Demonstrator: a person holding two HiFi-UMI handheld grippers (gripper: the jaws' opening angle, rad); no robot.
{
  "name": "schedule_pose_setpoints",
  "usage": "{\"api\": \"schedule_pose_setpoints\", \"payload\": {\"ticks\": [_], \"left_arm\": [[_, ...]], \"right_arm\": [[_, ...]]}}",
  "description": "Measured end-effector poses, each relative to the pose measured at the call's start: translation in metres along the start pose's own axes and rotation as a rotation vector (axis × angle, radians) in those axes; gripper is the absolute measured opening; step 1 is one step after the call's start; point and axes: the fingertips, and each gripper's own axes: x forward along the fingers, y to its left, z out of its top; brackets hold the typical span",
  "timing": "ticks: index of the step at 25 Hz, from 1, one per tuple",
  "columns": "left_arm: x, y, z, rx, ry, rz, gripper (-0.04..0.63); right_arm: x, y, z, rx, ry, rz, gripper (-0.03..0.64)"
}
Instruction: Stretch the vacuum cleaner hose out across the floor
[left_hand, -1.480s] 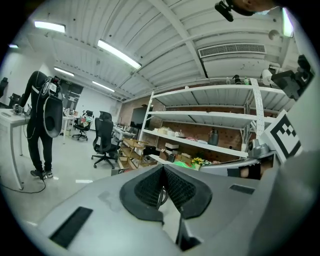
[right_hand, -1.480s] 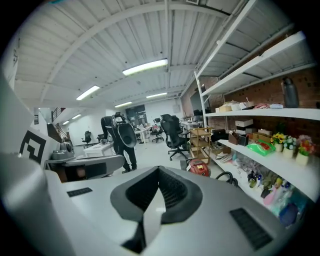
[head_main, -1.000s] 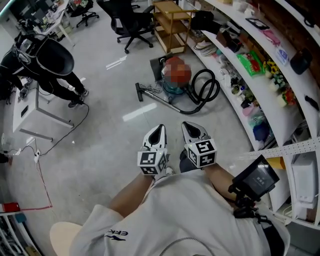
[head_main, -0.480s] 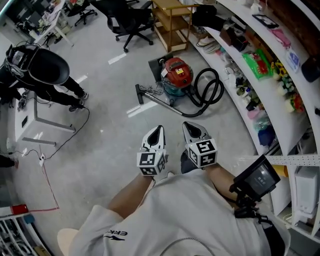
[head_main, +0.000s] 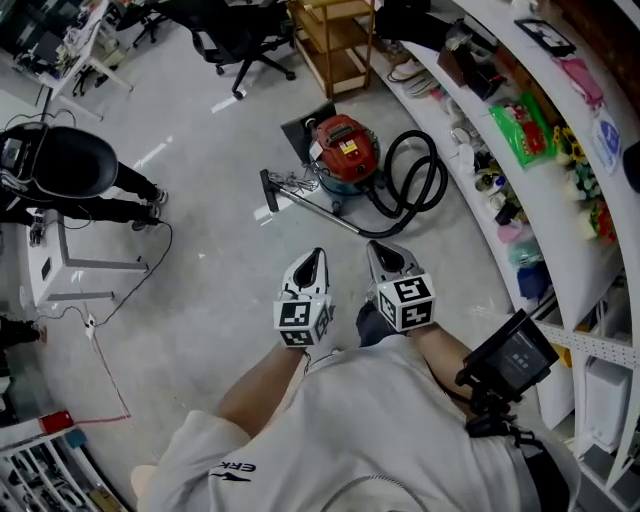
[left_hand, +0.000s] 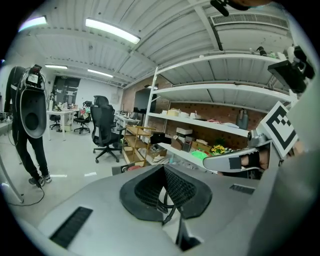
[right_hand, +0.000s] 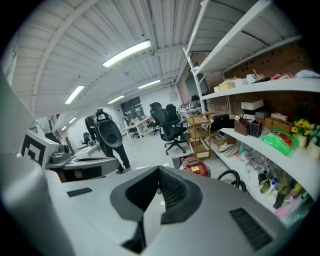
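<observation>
In the head view the left tool (head_main: 314, 258) and right tool (head_main: 386, 252) are side by side, well apart from the red vacuum cleaner (head_main: 343, 148) on the floor (head_main: 200, 270), whose black hose (head_main: 418, 180) lies coiled in loops beside it. The left gripper view shows that tool's jaws closed together on nothing. The right gripper view shows the right tool likewise closed and empty, with the vacuum cleaner ahead beyond its jaws.

grey polished floor (head_main: 220, 270). on it, close by the curved shelves (head_main: 548, 205), sits a red vacuum (head_main: 343, 148), its black hose (head_main: 412, 182) coiled in loops right beside it, the wand (head_main: 320, 209) lying flat. farther off stand a black chair (head_main: 235, 40) and a wooden rack (head_main: 335, 45). a thin cable (head_main: 150, 265) trails at left.
</observation>
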Motion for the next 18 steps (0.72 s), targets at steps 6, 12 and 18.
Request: {"api": "schedule_pose_setpoints", "payload": {"ticks": [6, 12, 18], "left_arm": [[0.063, -0.010, -0.004, 0.003, 0.055, -0.018, 0.002], [0.116, -0.010, -0.012, -0.003, 0.106, -0.044, 0.003], [0.174, 0.011, -0.031, -0.003, 0.157, -0.075, 0.002]], "right_arm": [[0.028, -0.060, 0.002, 0.025, 0.049, -0.017, 0.002], [0.051, -0.109, -0.006, 0.083, 0.089, -0.073, 0.002], [0.084, -0.160, -0.017, 0.132, 0.106, -0.169, 0.002]]}}
